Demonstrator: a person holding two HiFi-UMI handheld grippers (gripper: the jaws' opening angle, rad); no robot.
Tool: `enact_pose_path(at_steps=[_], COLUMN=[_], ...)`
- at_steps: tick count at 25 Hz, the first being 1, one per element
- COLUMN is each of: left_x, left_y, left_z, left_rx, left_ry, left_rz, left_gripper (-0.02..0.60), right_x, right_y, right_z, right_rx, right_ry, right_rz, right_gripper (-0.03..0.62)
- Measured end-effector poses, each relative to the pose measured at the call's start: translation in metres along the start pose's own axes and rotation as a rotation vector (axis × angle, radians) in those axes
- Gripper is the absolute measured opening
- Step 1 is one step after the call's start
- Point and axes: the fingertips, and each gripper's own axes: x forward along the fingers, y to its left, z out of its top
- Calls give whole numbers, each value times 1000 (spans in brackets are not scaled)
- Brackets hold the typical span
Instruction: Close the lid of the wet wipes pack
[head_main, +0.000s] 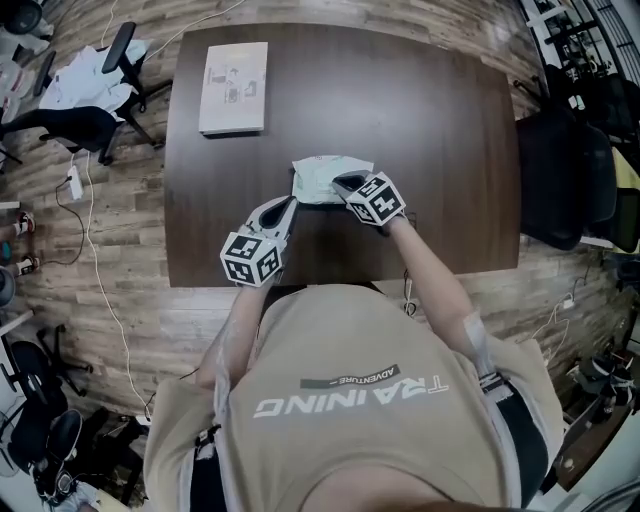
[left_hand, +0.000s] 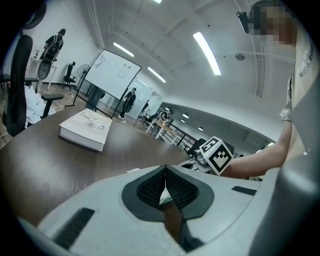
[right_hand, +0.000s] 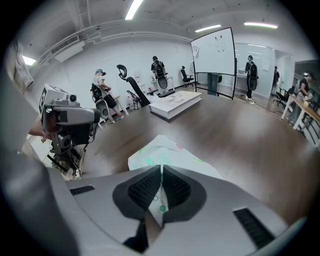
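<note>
The wet wipes pack (head_main: 322, 170), white with green print, lies crumpled on the dark table (head_main: 440, 120) just beyond my hands. My left gripper (head_main: 291, 203) meets its near left edge. In the left gripper view its jaws (left_hand: 165, 170) are shut, with a sliver of the pack (left_hand: 164, 198) between the pads. My right gripper (head_main: 345, 183) sits at the pack's near right side. It is also shut (right_hand: 161, 170), with the pack (right_hand: 165, 150) running in between its pads. I cannot make out the lid in any view.
A white book (head_main: 234, 87) lies at the table's far left. Office chairs (head_main: 100, 90) stand left of the table and a black chair (head_main: 555, 170) at its right. The right gripper's marker cube (left_hand: 216, 154) shows close by.
</note>
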Motion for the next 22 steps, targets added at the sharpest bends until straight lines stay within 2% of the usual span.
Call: enact_pose_path(at_steps=[7,11,15,22], left_x=[7,10,12,16], left_y=[3,0,-11,-23], left_z=[-4,-7,-6,11], left_rx=[6,16,26,35], left_ry=[20,36,38,16], left_rz=[-18,-28,-39,-62], left_gripper=[11,11,11,11], right_x=[8,11,9,7], right_y=[-2,-2,1,-5], right_z=[-4,-5,-8,-7], right_rx=[-10,25,-6,173], right_ry=[0,-11,-15,-50], right_rz=[-18,-39,-63,-51], right_gripper=[21,21,21,20])
